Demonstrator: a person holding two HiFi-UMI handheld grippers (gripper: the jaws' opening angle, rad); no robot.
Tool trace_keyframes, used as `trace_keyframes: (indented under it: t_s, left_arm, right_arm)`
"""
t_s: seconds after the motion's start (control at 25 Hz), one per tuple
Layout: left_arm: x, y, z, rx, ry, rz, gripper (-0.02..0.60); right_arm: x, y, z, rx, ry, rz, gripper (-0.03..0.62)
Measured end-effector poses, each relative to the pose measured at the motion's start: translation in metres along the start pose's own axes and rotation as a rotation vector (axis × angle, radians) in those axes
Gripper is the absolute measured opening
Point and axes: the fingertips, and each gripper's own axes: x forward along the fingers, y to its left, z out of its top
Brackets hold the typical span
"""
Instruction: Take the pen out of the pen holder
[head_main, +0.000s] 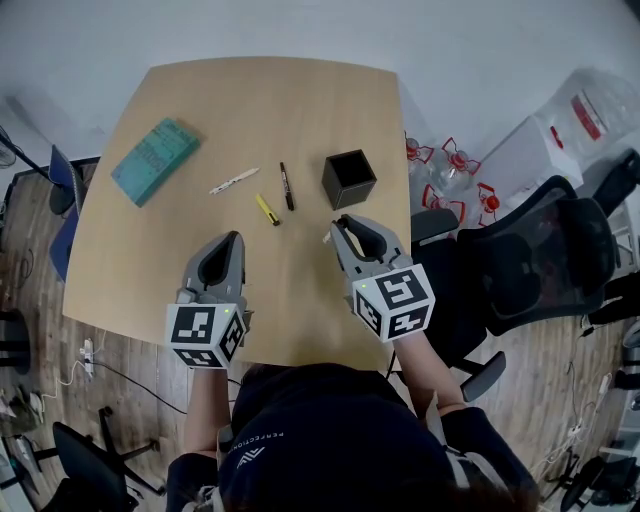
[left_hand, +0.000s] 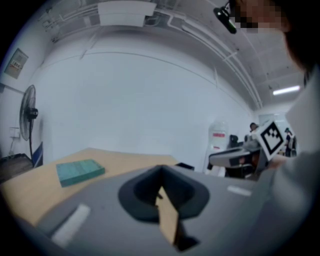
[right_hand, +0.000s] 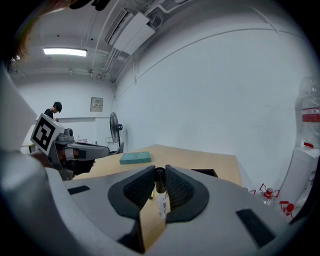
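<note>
So the pen (right_hand: 160, 199) is already out of the holder (head_main: 349, 178), as far as I can judge. My right hand-held gripper (right_hand: 159, 186) is clamped on it, black cap poking up between the pads and white labelled barrel below. In the head view that gripper sits centre-right over the counter (head_main: 250, 100), just below the holder, which looks empty from above. A white pen (head_main: 234, 181), a black pen (head_main: 287, 186) and a yellow marker (head_main: 267, 209) lie left of the holder, mid-frame. My left hand-held gripper (left_hand: 161, 176) is closed on nothing, parked lower left. I'd say I'm at the put-down step. Next move calls for laying the pen on bare counter, clear of the holder and the others, then opening the jaws.
</note>
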Motion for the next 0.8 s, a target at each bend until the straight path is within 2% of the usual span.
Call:
trace_keyframes:
  t_s: [0.8]
  left_arm:
    - [0.0027, -0.0007, -0.0050, -0.001, 0.017, -0.001, 0.005]
  right_arm:
    - [0.0019, 0.0006, -0.0063, 0.013, 0.011, 0.013, 0.055]
